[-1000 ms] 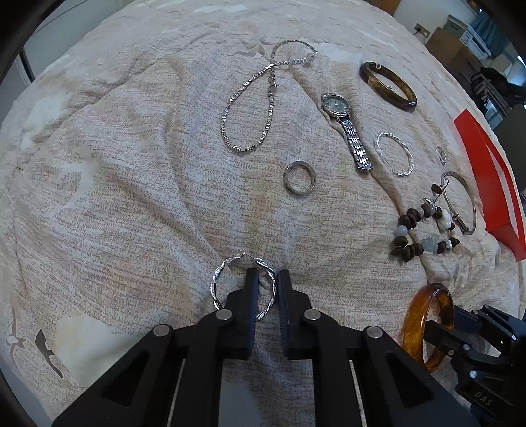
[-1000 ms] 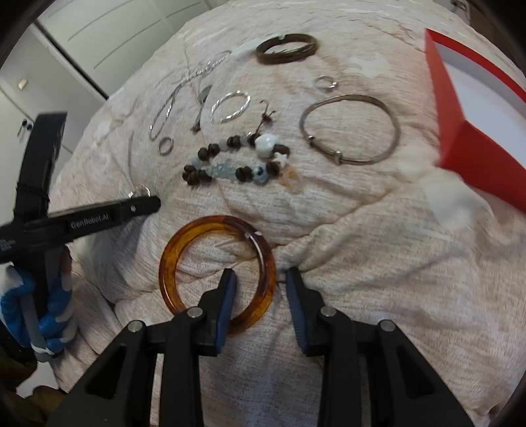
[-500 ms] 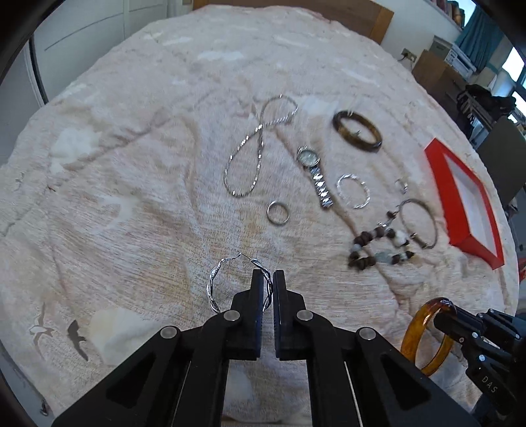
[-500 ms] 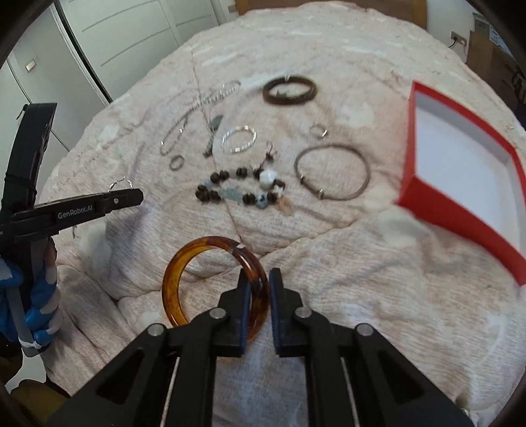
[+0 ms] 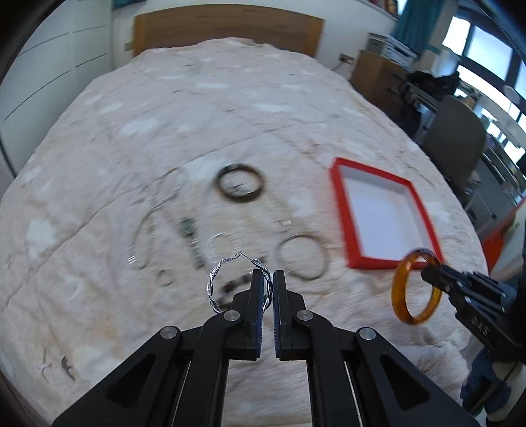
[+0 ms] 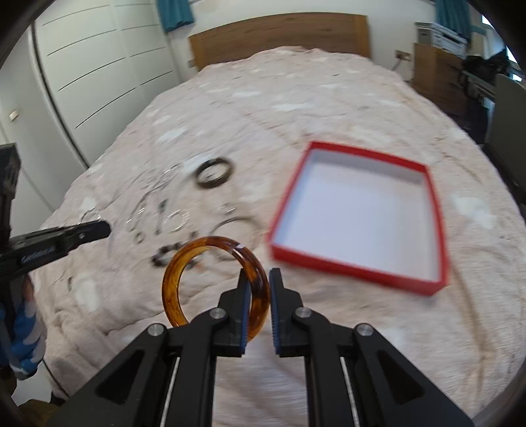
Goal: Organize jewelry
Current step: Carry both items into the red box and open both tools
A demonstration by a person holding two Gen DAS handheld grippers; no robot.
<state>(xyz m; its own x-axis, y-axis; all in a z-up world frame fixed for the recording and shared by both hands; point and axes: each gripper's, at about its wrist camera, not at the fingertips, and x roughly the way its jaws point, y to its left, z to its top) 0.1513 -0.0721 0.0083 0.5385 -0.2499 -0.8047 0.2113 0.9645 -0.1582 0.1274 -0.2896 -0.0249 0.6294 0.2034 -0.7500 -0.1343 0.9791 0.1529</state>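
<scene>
left gripper [image 5: 268, 289] clenched on the rim of a twisted silver hoop earring [image 5: 239, 280], pinched at one side so the loop hangs free, up off the bed. right gripper [image 6: 256, 302] clamped on the amber bangle [image 6: 215, 283], also by one edge, ring standing upright, raised above the bedspread [image 6: 328, 98]. both look lifted for carrying to the red box [image 6: 358, 216], which lies open and white inside, nothing in it yet, near right of the pile. other pieces lie blurred on the cover: dark bangle [image 5: 239, 184], thin metal bangle [image 5: 301, 257], chain, watch, beads, hard to tell apart. soft wrinkled beige spread, bedroom, wooden headboard [image 5: 227, 29], white wardrobe left, desk and chair right.
</scene>
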